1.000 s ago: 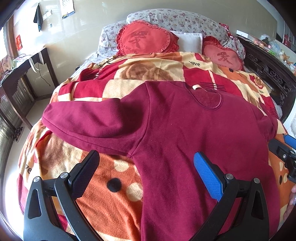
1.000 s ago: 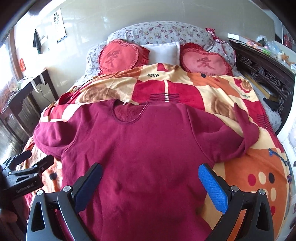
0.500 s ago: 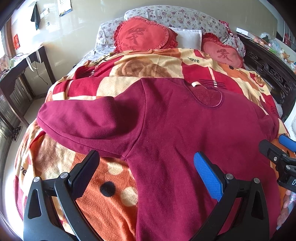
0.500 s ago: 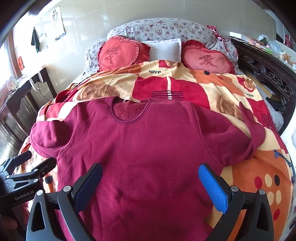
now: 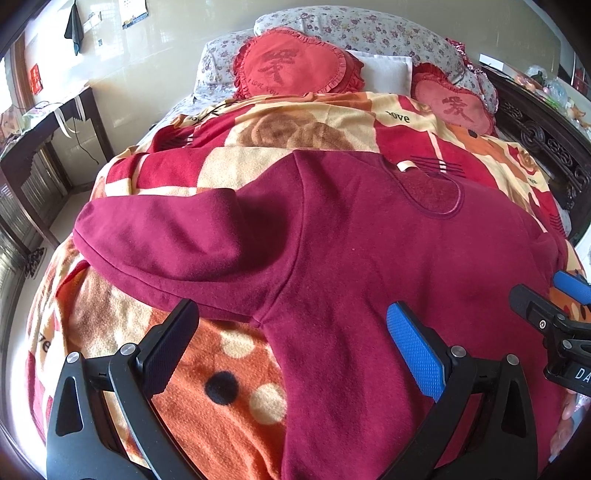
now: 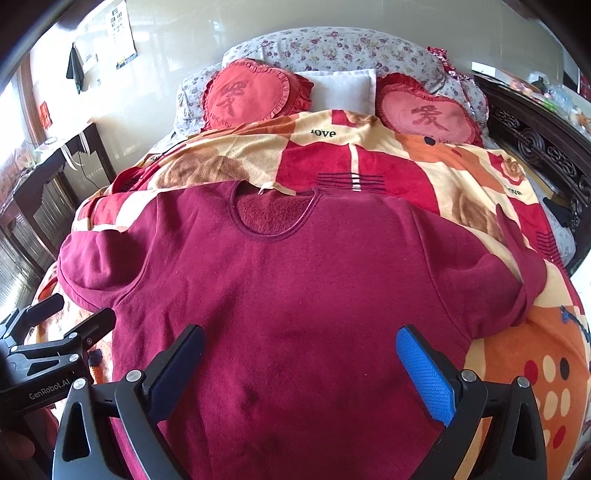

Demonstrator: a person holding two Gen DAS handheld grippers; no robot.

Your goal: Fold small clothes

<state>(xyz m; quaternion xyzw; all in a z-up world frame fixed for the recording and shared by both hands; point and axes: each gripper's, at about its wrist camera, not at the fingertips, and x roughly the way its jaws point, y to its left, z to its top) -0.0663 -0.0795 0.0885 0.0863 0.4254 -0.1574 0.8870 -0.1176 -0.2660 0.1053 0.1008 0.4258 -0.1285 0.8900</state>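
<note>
The bed [image 6: 535, 369], covered by a patterned fleece blanket [image 6: 332, 162], serves as the folding surface. The maroon sweatshirt [image 6: 314, 295] lies spread face-up on it, neckline far, sleeves partly doubled, exposing every edge for folding. The left hand-held gripper [image 5: 291, 339] hangs above the left underarm and the right hand-held gripper [image 6: 299, 365] over the lower body, both with jaws apart and empty.

The sweatshirt [image 6: 314, 295] ran off the bottom edge in both views, hem unseen, its right cuff [image 6: 532, 269] was folded under out of sight, and the wall chart [image 6: 122, 33] was too small to read.
</note>
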